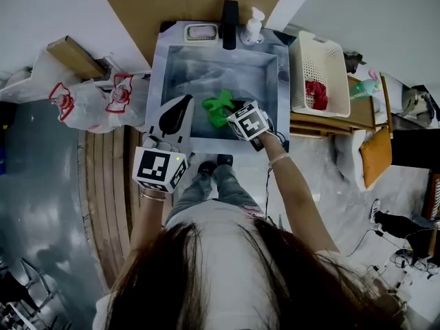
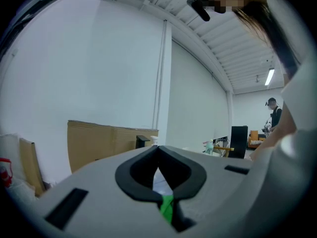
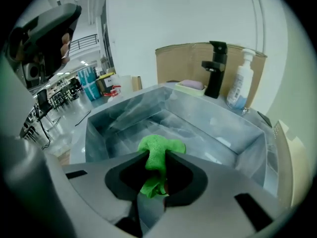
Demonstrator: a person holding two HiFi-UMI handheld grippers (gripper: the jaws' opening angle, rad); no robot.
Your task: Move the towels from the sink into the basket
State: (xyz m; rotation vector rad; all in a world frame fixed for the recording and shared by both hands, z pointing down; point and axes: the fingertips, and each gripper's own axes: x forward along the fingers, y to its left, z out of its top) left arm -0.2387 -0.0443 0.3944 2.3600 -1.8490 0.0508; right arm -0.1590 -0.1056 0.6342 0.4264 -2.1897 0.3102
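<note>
Green towel (image 3: 158, 148): clenched in your right gripper's (image 3: 157, 177) jaws, hanging over the sink (image 3: 247, 148).
Basket (image 1: 320, 57): to your right, just beside the sink.
Left gripper (image 2: 158, 157): jaws closed, empty.

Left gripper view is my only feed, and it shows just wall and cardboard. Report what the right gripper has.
Observer: The right gripper is shut on a green towel, which it holds over the sink.
Operator: Give me the basket's place.
Observer: The basket stands just right of the sink, on the right gripper's side.
Operator: Tell me what's in it.
Observer: A red towel lies inside it.
</note>
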